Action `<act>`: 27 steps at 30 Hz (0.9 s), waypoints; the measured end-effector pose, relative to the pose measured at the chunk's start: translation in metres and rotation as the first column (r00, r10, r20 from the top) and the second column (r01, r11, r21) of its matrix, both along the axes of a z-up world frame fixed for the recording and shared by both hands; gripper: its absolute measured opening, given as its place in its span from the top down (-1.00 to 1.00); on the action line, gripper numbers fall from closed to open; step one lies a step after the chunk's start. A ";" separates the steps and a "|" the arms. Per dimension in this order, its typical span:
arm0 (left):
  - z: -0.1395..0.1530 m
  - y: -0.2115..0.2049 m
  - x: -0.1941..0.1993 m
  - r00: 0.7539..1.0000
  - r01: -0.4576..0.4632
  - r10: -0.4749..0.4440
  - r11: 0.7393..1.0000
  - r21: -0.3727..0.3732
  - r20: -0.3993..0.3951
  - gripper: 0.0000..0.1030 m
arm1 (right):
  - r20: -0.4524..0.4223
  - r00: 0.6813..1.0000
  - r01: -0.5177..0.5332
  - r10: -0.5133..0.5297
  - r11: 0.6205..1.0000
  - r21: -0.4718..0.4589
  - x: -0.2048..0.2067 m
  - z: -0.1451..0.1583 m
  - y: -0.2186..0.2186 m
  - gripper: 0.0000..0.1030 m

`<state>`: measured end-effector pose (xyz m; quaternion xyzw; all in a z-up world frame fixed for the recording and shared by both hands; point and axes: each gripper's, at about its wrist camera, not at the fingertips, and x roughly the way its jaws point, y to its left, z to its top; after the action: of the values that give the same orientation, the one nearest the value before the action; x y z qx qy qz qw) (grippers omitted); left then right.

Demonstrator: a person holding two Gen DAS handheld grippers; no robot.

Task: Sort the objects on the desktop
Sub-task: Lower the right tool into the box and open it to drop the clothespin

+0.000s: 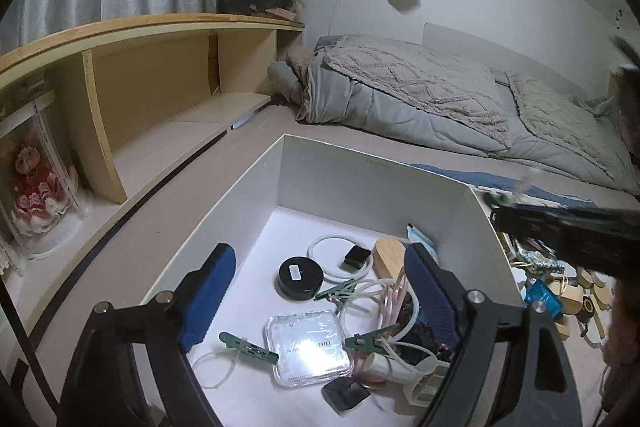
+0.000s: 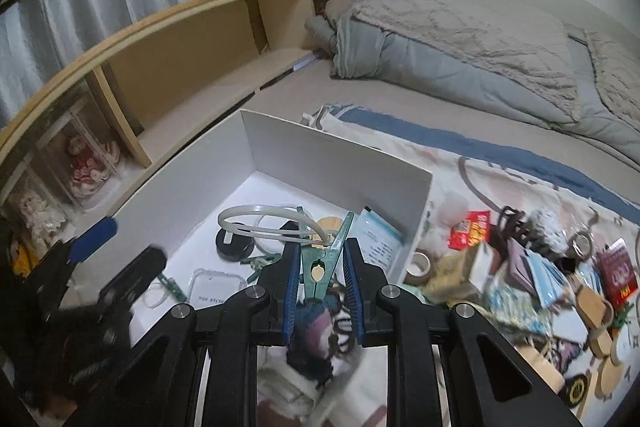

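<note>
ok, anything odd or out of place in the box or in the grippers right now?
One oddity: the green clothespin held in the right gripper has a white ring caught in its tip, dangling over the white box. Left gripper is open, empty.

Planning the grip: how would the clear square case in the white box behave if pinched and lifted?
The clear square case looks like rigid plastic, so probably stiff. Its glare suggests a slick surface that could slip between pads. It lies flat in the white box, so unlikely to roll.
</note>
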<state>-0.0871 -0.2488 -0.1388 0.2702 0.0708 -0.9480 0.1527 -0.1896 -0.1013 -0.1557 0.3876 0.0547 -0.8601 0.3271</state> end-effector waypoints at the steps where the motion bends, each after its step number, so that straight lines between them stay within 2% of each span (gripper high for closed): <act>1: -0.001 -0.001 0.001 1.000 -0.003 0.003 1.000 0.002 -0.001 -0.69 | 0.010 1.000 -0.005 0.005 1.000 0.005 -0.004 -0.002 -0.005 0.57; 5: -0.003 -0.007 0.005 1.000 -0.004 0.004 1.000 0.013 -0.009 -0.73 | 0.069 0.997 -0.023 0.022 1.000 0.020 -0.023 -0.011 -0.022 0.57; 8: -0.003 -0.011 0.010 1.000 -0.005 0.005 1.000 -0.006 -0.018 -0.76 | 0.136 0.990 -0.036 0.033 0.999 0.018 -0.038 -0.016 -0.037 0.57; 11: -0.002 -0.014 0.016 0.999 -0.017 0.016 0.999 -0.029 -0.033 -0.87 | 0.168 0.984 -0.061 0.057 0.998 0.019 -0.046 -0.017 -0.055 0.57; 15: -0.001 -0.022 0.017 0.999 -0.016 0.015 1.000 -0.016 -0.036 -0.89 | 0.215 0.971 -0.111 0.100 0.993 0.040 -0.053 -0.023 -0.086 0.57; 20: 0.003 -0.029 0.018 0.998 -0.040 0.038 0.999 -0.031 -0.055 -0.91 | 0.204 0.971 -0.139 0.123 0.988 0.067 -0.059 -0.023 -0.119 0.57; 24: 0.003 -0.034 0.019 0.997 -0.050 0.049 0.999 -0.015 -0.061 -0.93 | 0.157 0.984 -0.094 0.084 0.994 0.057 -0.066 -0.017 -0.126 0.57; 25: 0.003 -0.035 0.019 0.997 -0.053 0.052 0.999 -0.014 -0.059 -0.93 | 0.163 0.984 -0.085 0.077 0.995 0.046 -0.069 -0.016 -0.125 0.47; 26: 0.002 -0.035 0.018 0.997 -0.054 0.053 0.998 -0.013 -0.057 -0.93 | 0.173 0.982 -0.077 0.071 0.997 0.027 -0.071 -0.016 -0.123 0.29; 27: 0.002 -0.036 0.018 0.997 -0.054 0.053 0.998 -0.011 -0.056 -0.94 | 0.178 0.982 -0.063 0.061 0.998 0.002 -0.073 -0.016 -0.118 -0.38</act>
<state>-0.0696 -0.2843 -0.1369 0.2405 0.0761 -0.9512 0.1777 -0.2623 -0.2195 -0.1716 0.4624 0.0405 -0.8112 0.3558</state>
